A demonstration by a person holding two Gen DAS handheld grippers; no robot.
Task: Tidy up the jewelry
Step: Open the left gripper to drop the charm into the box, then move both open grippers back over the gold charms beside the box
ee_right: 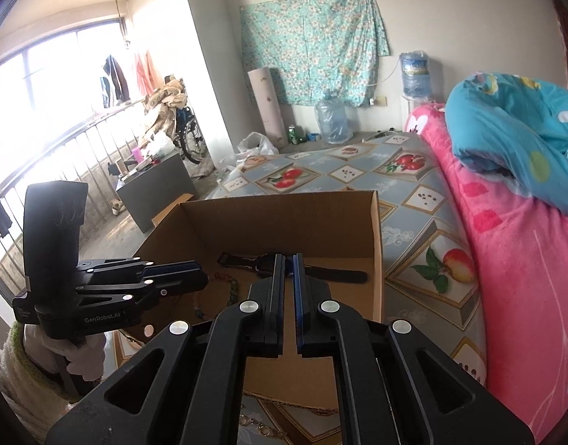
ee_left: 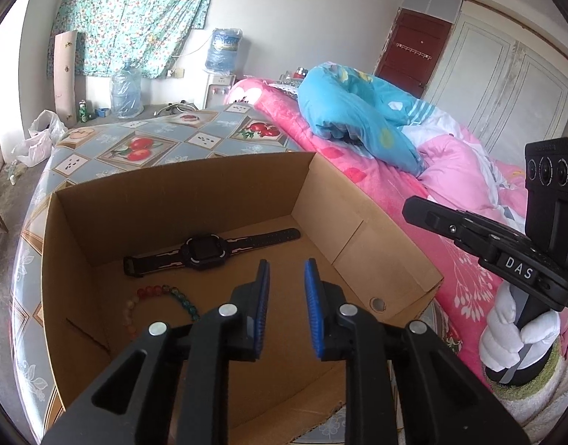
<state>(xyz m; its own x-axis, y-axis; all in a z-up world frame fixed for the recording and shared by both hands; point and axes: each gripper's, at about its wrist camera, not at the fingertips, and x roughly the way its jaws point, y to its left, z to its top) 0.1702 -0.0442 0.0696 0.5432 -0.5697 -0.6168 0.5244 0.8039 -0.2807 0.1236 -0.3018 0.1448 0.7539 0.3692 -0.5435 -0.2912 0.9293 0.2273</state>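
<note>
**Both hand-held grippers empty over the jewelry box**

We see the left hand-held gripper (ee_left: 286,274) above the cardboard box (ee_left: 180,193), pointing down into it. Its blue pads (ee_left: 311,289) stand apart w/ a clear gap, nothing between them: released. Just in front of its tips, on the box floor, lies the black watch (ee_left: 200,256), strap stretched flat along the far wall. Left of the tips and a bit nearer to us lies the bead bracelet (ee_left: 161,294), red, pale and green beads in a curve, partly hidden behind the left finger. Watch and bracelet are near each other but not touching.

The right hand-held gripper (ee_right: 288,270) is to the right of the left one, also aimed at the box from the near side. Its pads (ee_right: 298,282) are almost together, only a thin slit between, and they hold nothing: clenched on empty air. Beyond its tips we see the watch again, approx. straight ahead, inside the box. Left of it the other gripper reaches in from the side, held by a white-gloved hand (ee_right: 79,352).

The box sits on a table (ee_right: 413,222) w/ fruit-pattern cloth. Right of both grippers is a bed w/ a pink blanket (ee_right: 514,259) and a blue quilt (ee_left: 358,111) on top. Below the right gripper, on the cloth in front of the box, a thin chain (ee_right: 261,428) lies, details too small to tell.
</note>
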